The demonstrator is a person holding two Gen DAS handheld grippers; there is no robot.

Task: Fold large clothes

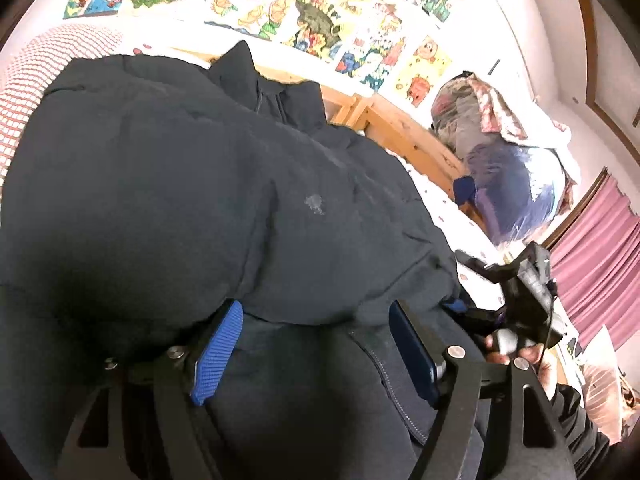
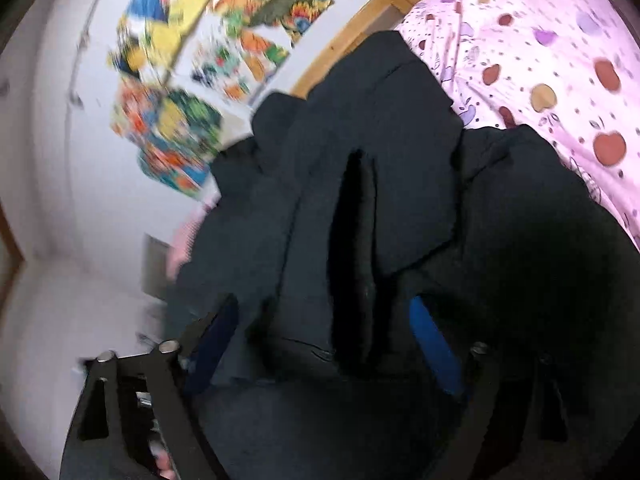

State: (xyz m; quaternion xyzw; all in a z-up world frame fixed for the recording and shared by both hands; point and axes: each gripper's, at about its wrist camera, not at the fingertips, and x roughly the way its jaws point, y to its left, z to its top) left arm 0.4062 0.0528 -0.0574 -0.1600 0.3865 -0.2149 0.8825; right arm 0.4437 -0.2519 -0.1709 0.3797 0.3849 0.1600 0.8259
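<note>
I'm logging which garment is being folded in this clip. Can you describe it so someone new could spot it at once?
Find the wooden bed under the wall of cartoon posters. On its fruit-print sheet lies a puffy black jacket with a zipped collar. Unlike the patterned pile of clothes at the bed's end, it is plain and dark, with a pale smudge.
</note>
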